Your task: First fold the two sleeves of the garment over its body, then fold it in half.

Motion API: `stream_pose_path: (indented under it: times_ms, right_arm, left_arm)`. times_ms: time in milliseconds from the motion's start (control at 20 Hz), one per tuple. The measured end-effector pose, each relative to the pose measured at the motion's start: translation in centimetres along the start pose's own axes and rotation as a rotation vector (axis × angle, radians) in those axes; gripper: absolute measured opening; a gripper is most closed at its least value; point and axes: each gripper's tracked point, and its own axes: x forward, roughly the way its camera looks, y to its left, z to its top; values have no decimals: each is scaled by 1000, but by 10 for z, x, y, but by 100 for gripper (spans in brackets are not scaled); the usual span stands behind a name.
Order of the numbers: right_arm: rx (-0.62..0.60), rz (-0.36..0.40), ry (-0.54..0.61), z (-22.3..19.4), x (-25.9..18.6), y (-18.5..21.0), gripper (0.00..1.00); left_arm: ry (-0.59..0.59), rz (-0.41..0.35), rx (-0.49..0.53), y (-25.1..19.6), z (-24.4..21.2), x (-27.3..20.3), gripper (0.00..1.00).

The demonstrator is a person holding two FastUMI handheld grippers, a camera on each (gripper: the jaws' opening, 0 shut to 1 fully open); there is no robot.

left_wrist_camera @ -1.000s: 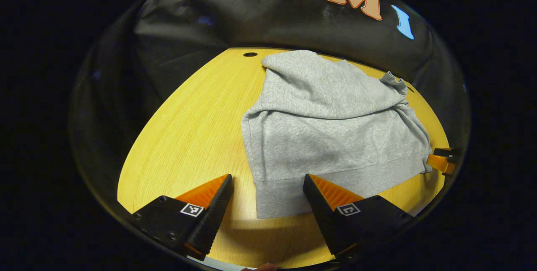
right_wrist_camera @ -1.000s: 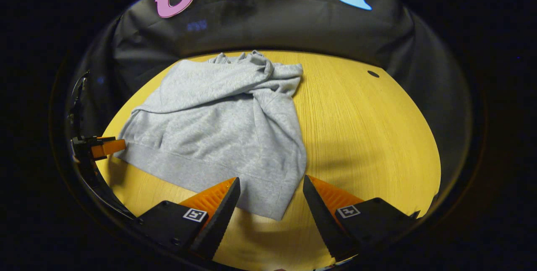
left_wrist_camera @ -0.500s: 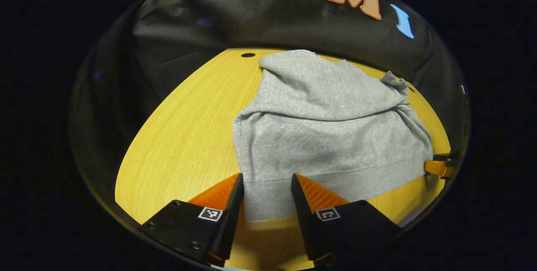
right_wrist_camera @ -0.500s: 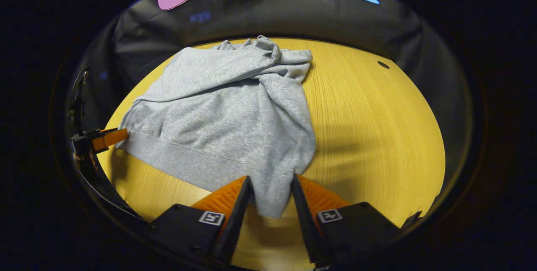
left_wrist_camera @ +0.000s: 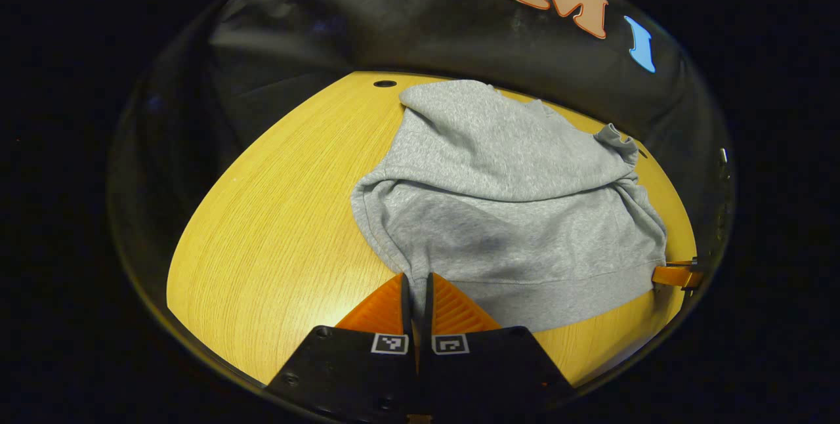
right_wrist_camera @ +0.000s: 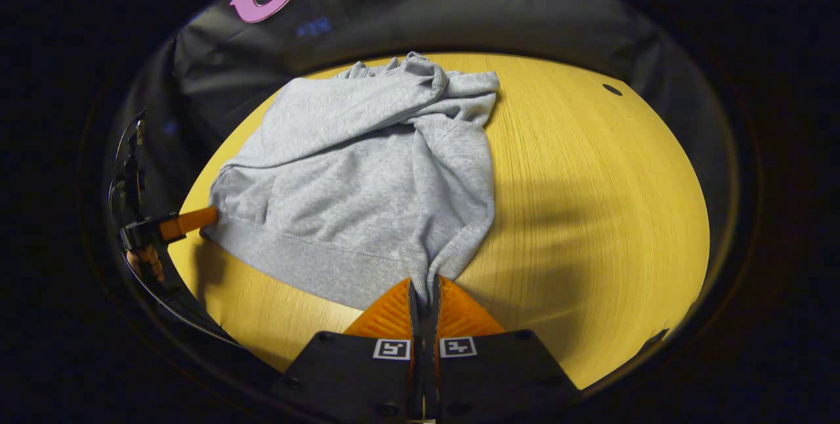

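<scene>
A grey sweatshirt (left_wrist_camera: 512,201) lies on the yellow wooden table (left_wrist_camera: 275,233), both sleeves folded across its body, its ribbed hem nearest me. In the left gripper view my left gripper (left_wrist_camera: 416,277) is shut on the hem's left corner, and the cloth bunches up at the fingers. In the right gripper view my right gripper (right_wrist_camera: 424,283) is shut on the hem's right corner of the sweatshirt (right_wrist_camera: 367,174). The right gripper's fingertip (left_wrist_camera: 669,274) shows at the hem's far corner in the left gripper view. The left gripper's fingertip (right_wrist_camera: 187,222) shows at the hem's other corner in the right gripper view.
The black cloth wall (left_wrist_camera: 394,30) stands right behind the table. A small dark hole (left_wrist_camera: 384,83) sits in the table top near the far edge, and another such hole (right_wrist_camera: 611,90) shows in the right gripper view. Bare wood lies beside the sweatshirt on both sides.
Both grippers went from wide open to shut, each closing on a hem corner of the sweatshirt. The cloth has gathered at each pinch.
</scene>
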Motion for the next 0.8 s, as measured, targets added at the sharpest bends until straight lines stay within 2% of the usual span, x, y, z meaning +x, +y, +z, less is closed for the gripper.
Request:
stream_pose_path:
  times_ms: [50,300,600,800]
  right_arm:
    - [4,-2,-2,2,-2,-2,0]
    - [46,25,7,3,-17,-2,2]
    - [16,49,47,8,-22,-3,2]
    - [43,63,81,10,-23,-2,2]
  left_arm:
    - [16,-7,-1,0,-2,-2,0]
    - [68,-47,-24,-2,-12,-15,0]
    - [113,-60,-6,-4,-8,-13,0]
    - [124,-61,2,-4,-2,-16,0]
